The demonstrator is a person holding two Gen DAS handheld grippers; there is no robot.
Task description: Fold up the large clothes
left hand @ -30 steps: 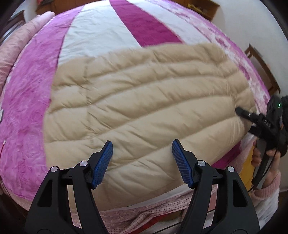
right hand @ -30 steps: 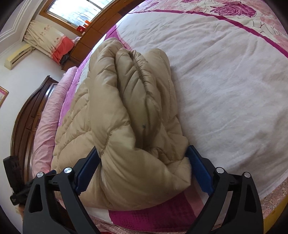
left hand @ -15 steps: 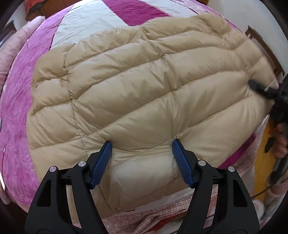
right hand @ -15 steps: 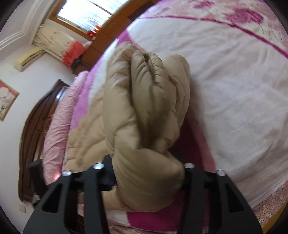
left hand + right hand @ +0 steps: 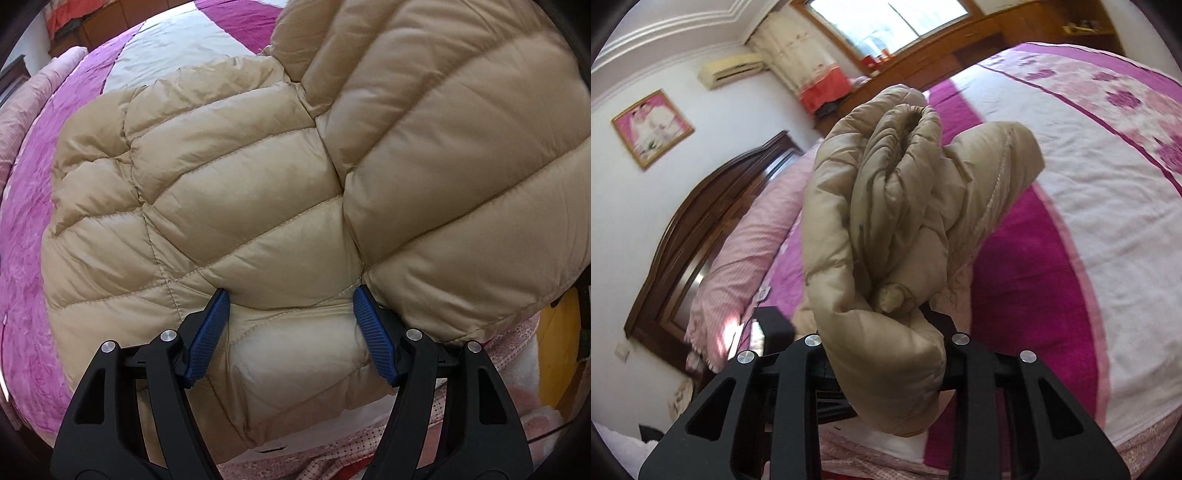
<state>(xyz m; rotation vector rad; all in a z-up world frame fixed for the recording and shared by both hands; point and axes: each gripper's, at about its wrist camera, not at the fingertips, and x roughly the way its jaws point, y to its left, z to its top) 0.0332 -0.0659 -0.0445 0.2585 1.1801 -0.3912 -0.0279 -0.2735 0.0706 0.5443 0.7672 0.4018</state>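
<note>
A beige quilted down jacket (image 5: 229, 206) lies on a pink and white bed (image 5: 22, 236). My left gripper (image 5: 291, 332) is open, its blue pads (image 5: 208, 336) pressed against the jacket's near edge. My right gripper (image 5: 886, 332) is shut on a bunched end of the jacket (image 5: 886, 206) and holds it lifted above the bed; its fingertips are hidden by the fabric. In the left wrist view that lifted part (image 5: 461, 140) hangs over the flat part on the right.
A dark wooden headboard (image 5: 701, 221) and a pink pillow (image 5: 746, 236) are at the left in the right wrist view. Wooden furniture (image 5: 960, 48) stands below a window behind the bed. A yellow object (image 5: 557, 350) is by the bed's edge.
My right gripper closed on the jacket's end and lifted it up and over towards the left. My left gripper moved in against the jacket's near edge and stays open.
</note>
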